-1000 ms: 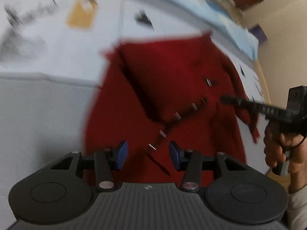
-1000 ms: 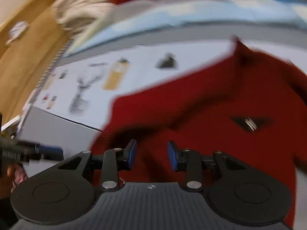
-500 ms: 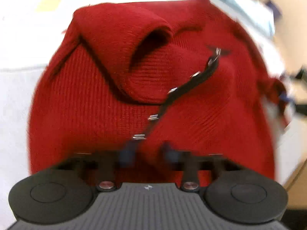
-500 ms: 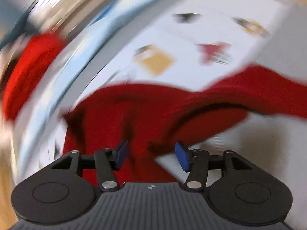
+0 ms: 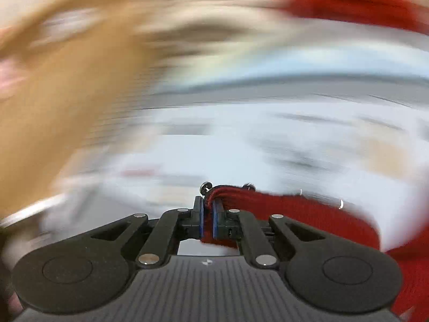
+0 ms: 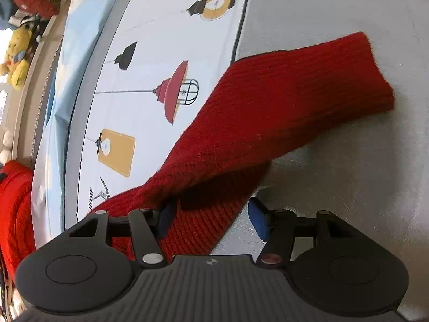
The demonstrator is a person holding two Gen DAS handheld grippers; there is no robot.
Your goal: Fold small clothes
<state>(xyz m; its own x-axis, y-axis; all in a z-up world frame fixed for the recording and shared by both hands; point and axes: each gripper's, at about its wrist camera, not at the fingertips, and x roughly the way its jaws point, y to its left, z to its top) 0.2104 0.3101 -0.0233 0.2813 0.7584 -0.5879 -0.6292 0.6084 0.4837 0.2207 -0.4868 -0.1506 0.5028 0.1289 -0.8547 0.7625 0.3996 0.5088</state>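
Left tongs (image 5: 207, 218) clamped on a bunched edge of the red cardigan (image 5: 308, 214), by a snap; view blurred. Right tongs (image 6: 211, 218) have just been opening, now wide, pads clear of the knit, though the sleeve (image 6: 281, 102) runs between them. Sleeve lies flung out across the bed (image 6: 335, 187). Judging by that, folding is early: sleeve not tucked in, body unfolded.
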